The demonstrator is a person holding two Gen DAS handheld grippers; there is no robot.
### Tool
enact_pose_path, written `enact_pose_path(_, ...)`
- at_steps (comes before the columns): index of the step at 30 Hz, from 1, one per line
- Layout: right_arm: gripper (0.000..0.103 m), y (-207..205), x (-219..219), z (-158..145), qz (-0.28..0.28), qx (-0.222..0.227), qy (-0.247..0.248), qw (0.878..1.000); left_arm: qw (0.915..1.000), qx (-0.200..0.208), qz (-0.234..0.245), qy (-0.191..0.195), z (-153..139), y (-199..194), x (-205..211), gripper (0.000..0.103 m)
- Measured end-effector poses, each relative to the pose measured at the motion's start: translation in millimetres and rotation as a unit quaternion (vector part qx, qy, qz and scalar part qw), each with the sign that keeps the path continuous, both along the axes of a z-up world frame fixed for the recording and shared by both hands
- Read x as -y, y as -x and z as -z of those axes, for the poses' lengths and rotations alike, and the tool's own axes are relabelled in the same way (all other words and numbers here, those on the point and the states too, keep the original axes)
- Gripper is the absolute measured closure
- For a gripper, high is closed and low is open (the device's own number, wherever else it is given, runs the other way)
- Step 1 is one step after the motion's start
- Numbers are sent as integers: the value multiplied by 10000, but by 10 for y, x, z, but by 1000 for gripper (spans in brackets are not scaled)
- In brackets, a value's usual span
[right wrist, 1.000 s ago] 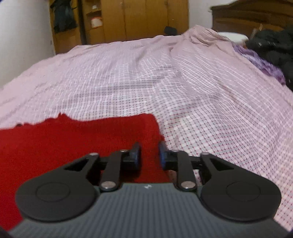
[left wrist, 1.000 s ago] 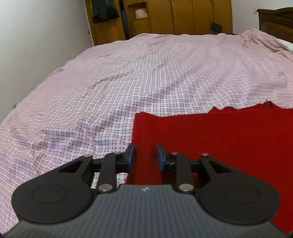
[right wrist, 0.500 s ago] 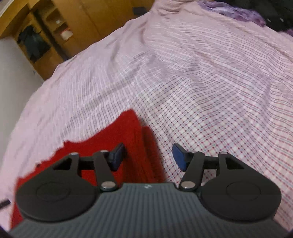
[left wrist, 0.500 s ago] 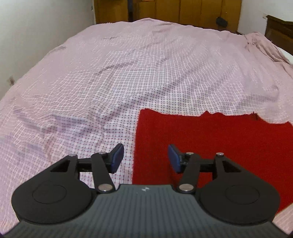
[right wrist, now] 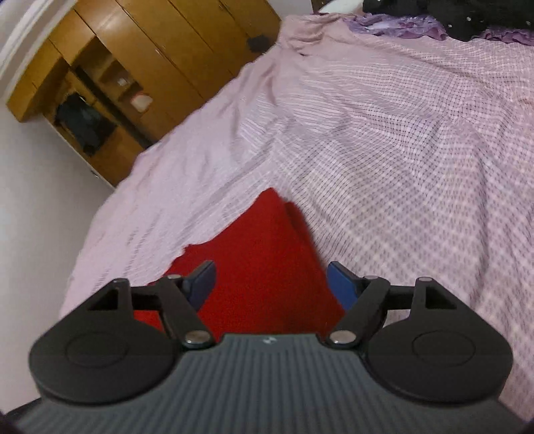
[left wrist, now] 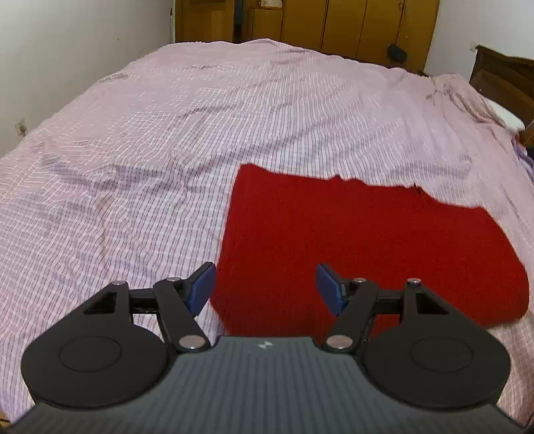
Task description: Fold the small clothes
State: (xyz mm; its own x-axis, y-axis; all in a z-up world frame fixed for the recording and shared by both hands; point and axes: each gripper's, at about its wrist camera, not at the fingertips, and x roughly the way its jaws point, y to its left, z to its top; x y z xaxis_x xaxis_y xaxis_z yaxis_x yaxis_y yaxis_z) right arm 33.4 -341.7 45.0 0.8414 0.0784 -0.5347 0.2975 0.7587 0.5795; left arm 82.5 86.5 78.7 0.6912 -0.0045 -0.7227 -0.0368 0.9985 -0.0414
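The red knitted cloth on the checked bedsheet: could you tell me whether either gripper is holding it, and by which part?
Nothing is held. The left gripper and right gripper are both opening, empty, above the red knitted cloth, which lies flat on the checked pink bedsheet.

I see a bed (left wrist: 233, 133) covered by a pink checked sheet (right wrist: 400, 150), creased in soft ridges. Behind it stands a brown wooden wardrobe (left wrist: 350, 26); from my right camera its open shelves (right wrist: 110, 86) show a small white item (right wrist: 142, 101) and dark clothing (right wrist: 85, 125) hanging below. A white wall (left wrist: 66, 50) runs along one side. A dark headboard (left wrist: 500, 80) rises at the far corner, with a purple cloth (right wrist: 400, 23) and a black garment (right wrist: 467, 13) piled near it.
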Motion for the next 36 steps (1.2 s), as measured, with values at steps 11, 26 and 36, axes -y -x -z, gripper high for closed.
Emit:
enact_pose_path(11,27,302,-163,378,211,-263,-869,9956,10000,7,74,-38,227,209,234,23)
enact_pose_path(26,27,94,-250,741,576,-95,-1751,9828,9994,-234,-128,219,501,-88,191,18)
enact_pose_path(36,4,-115,-318,826,565,109,-1754,9828,9997,-180,-118,147,575,-92,208,15)
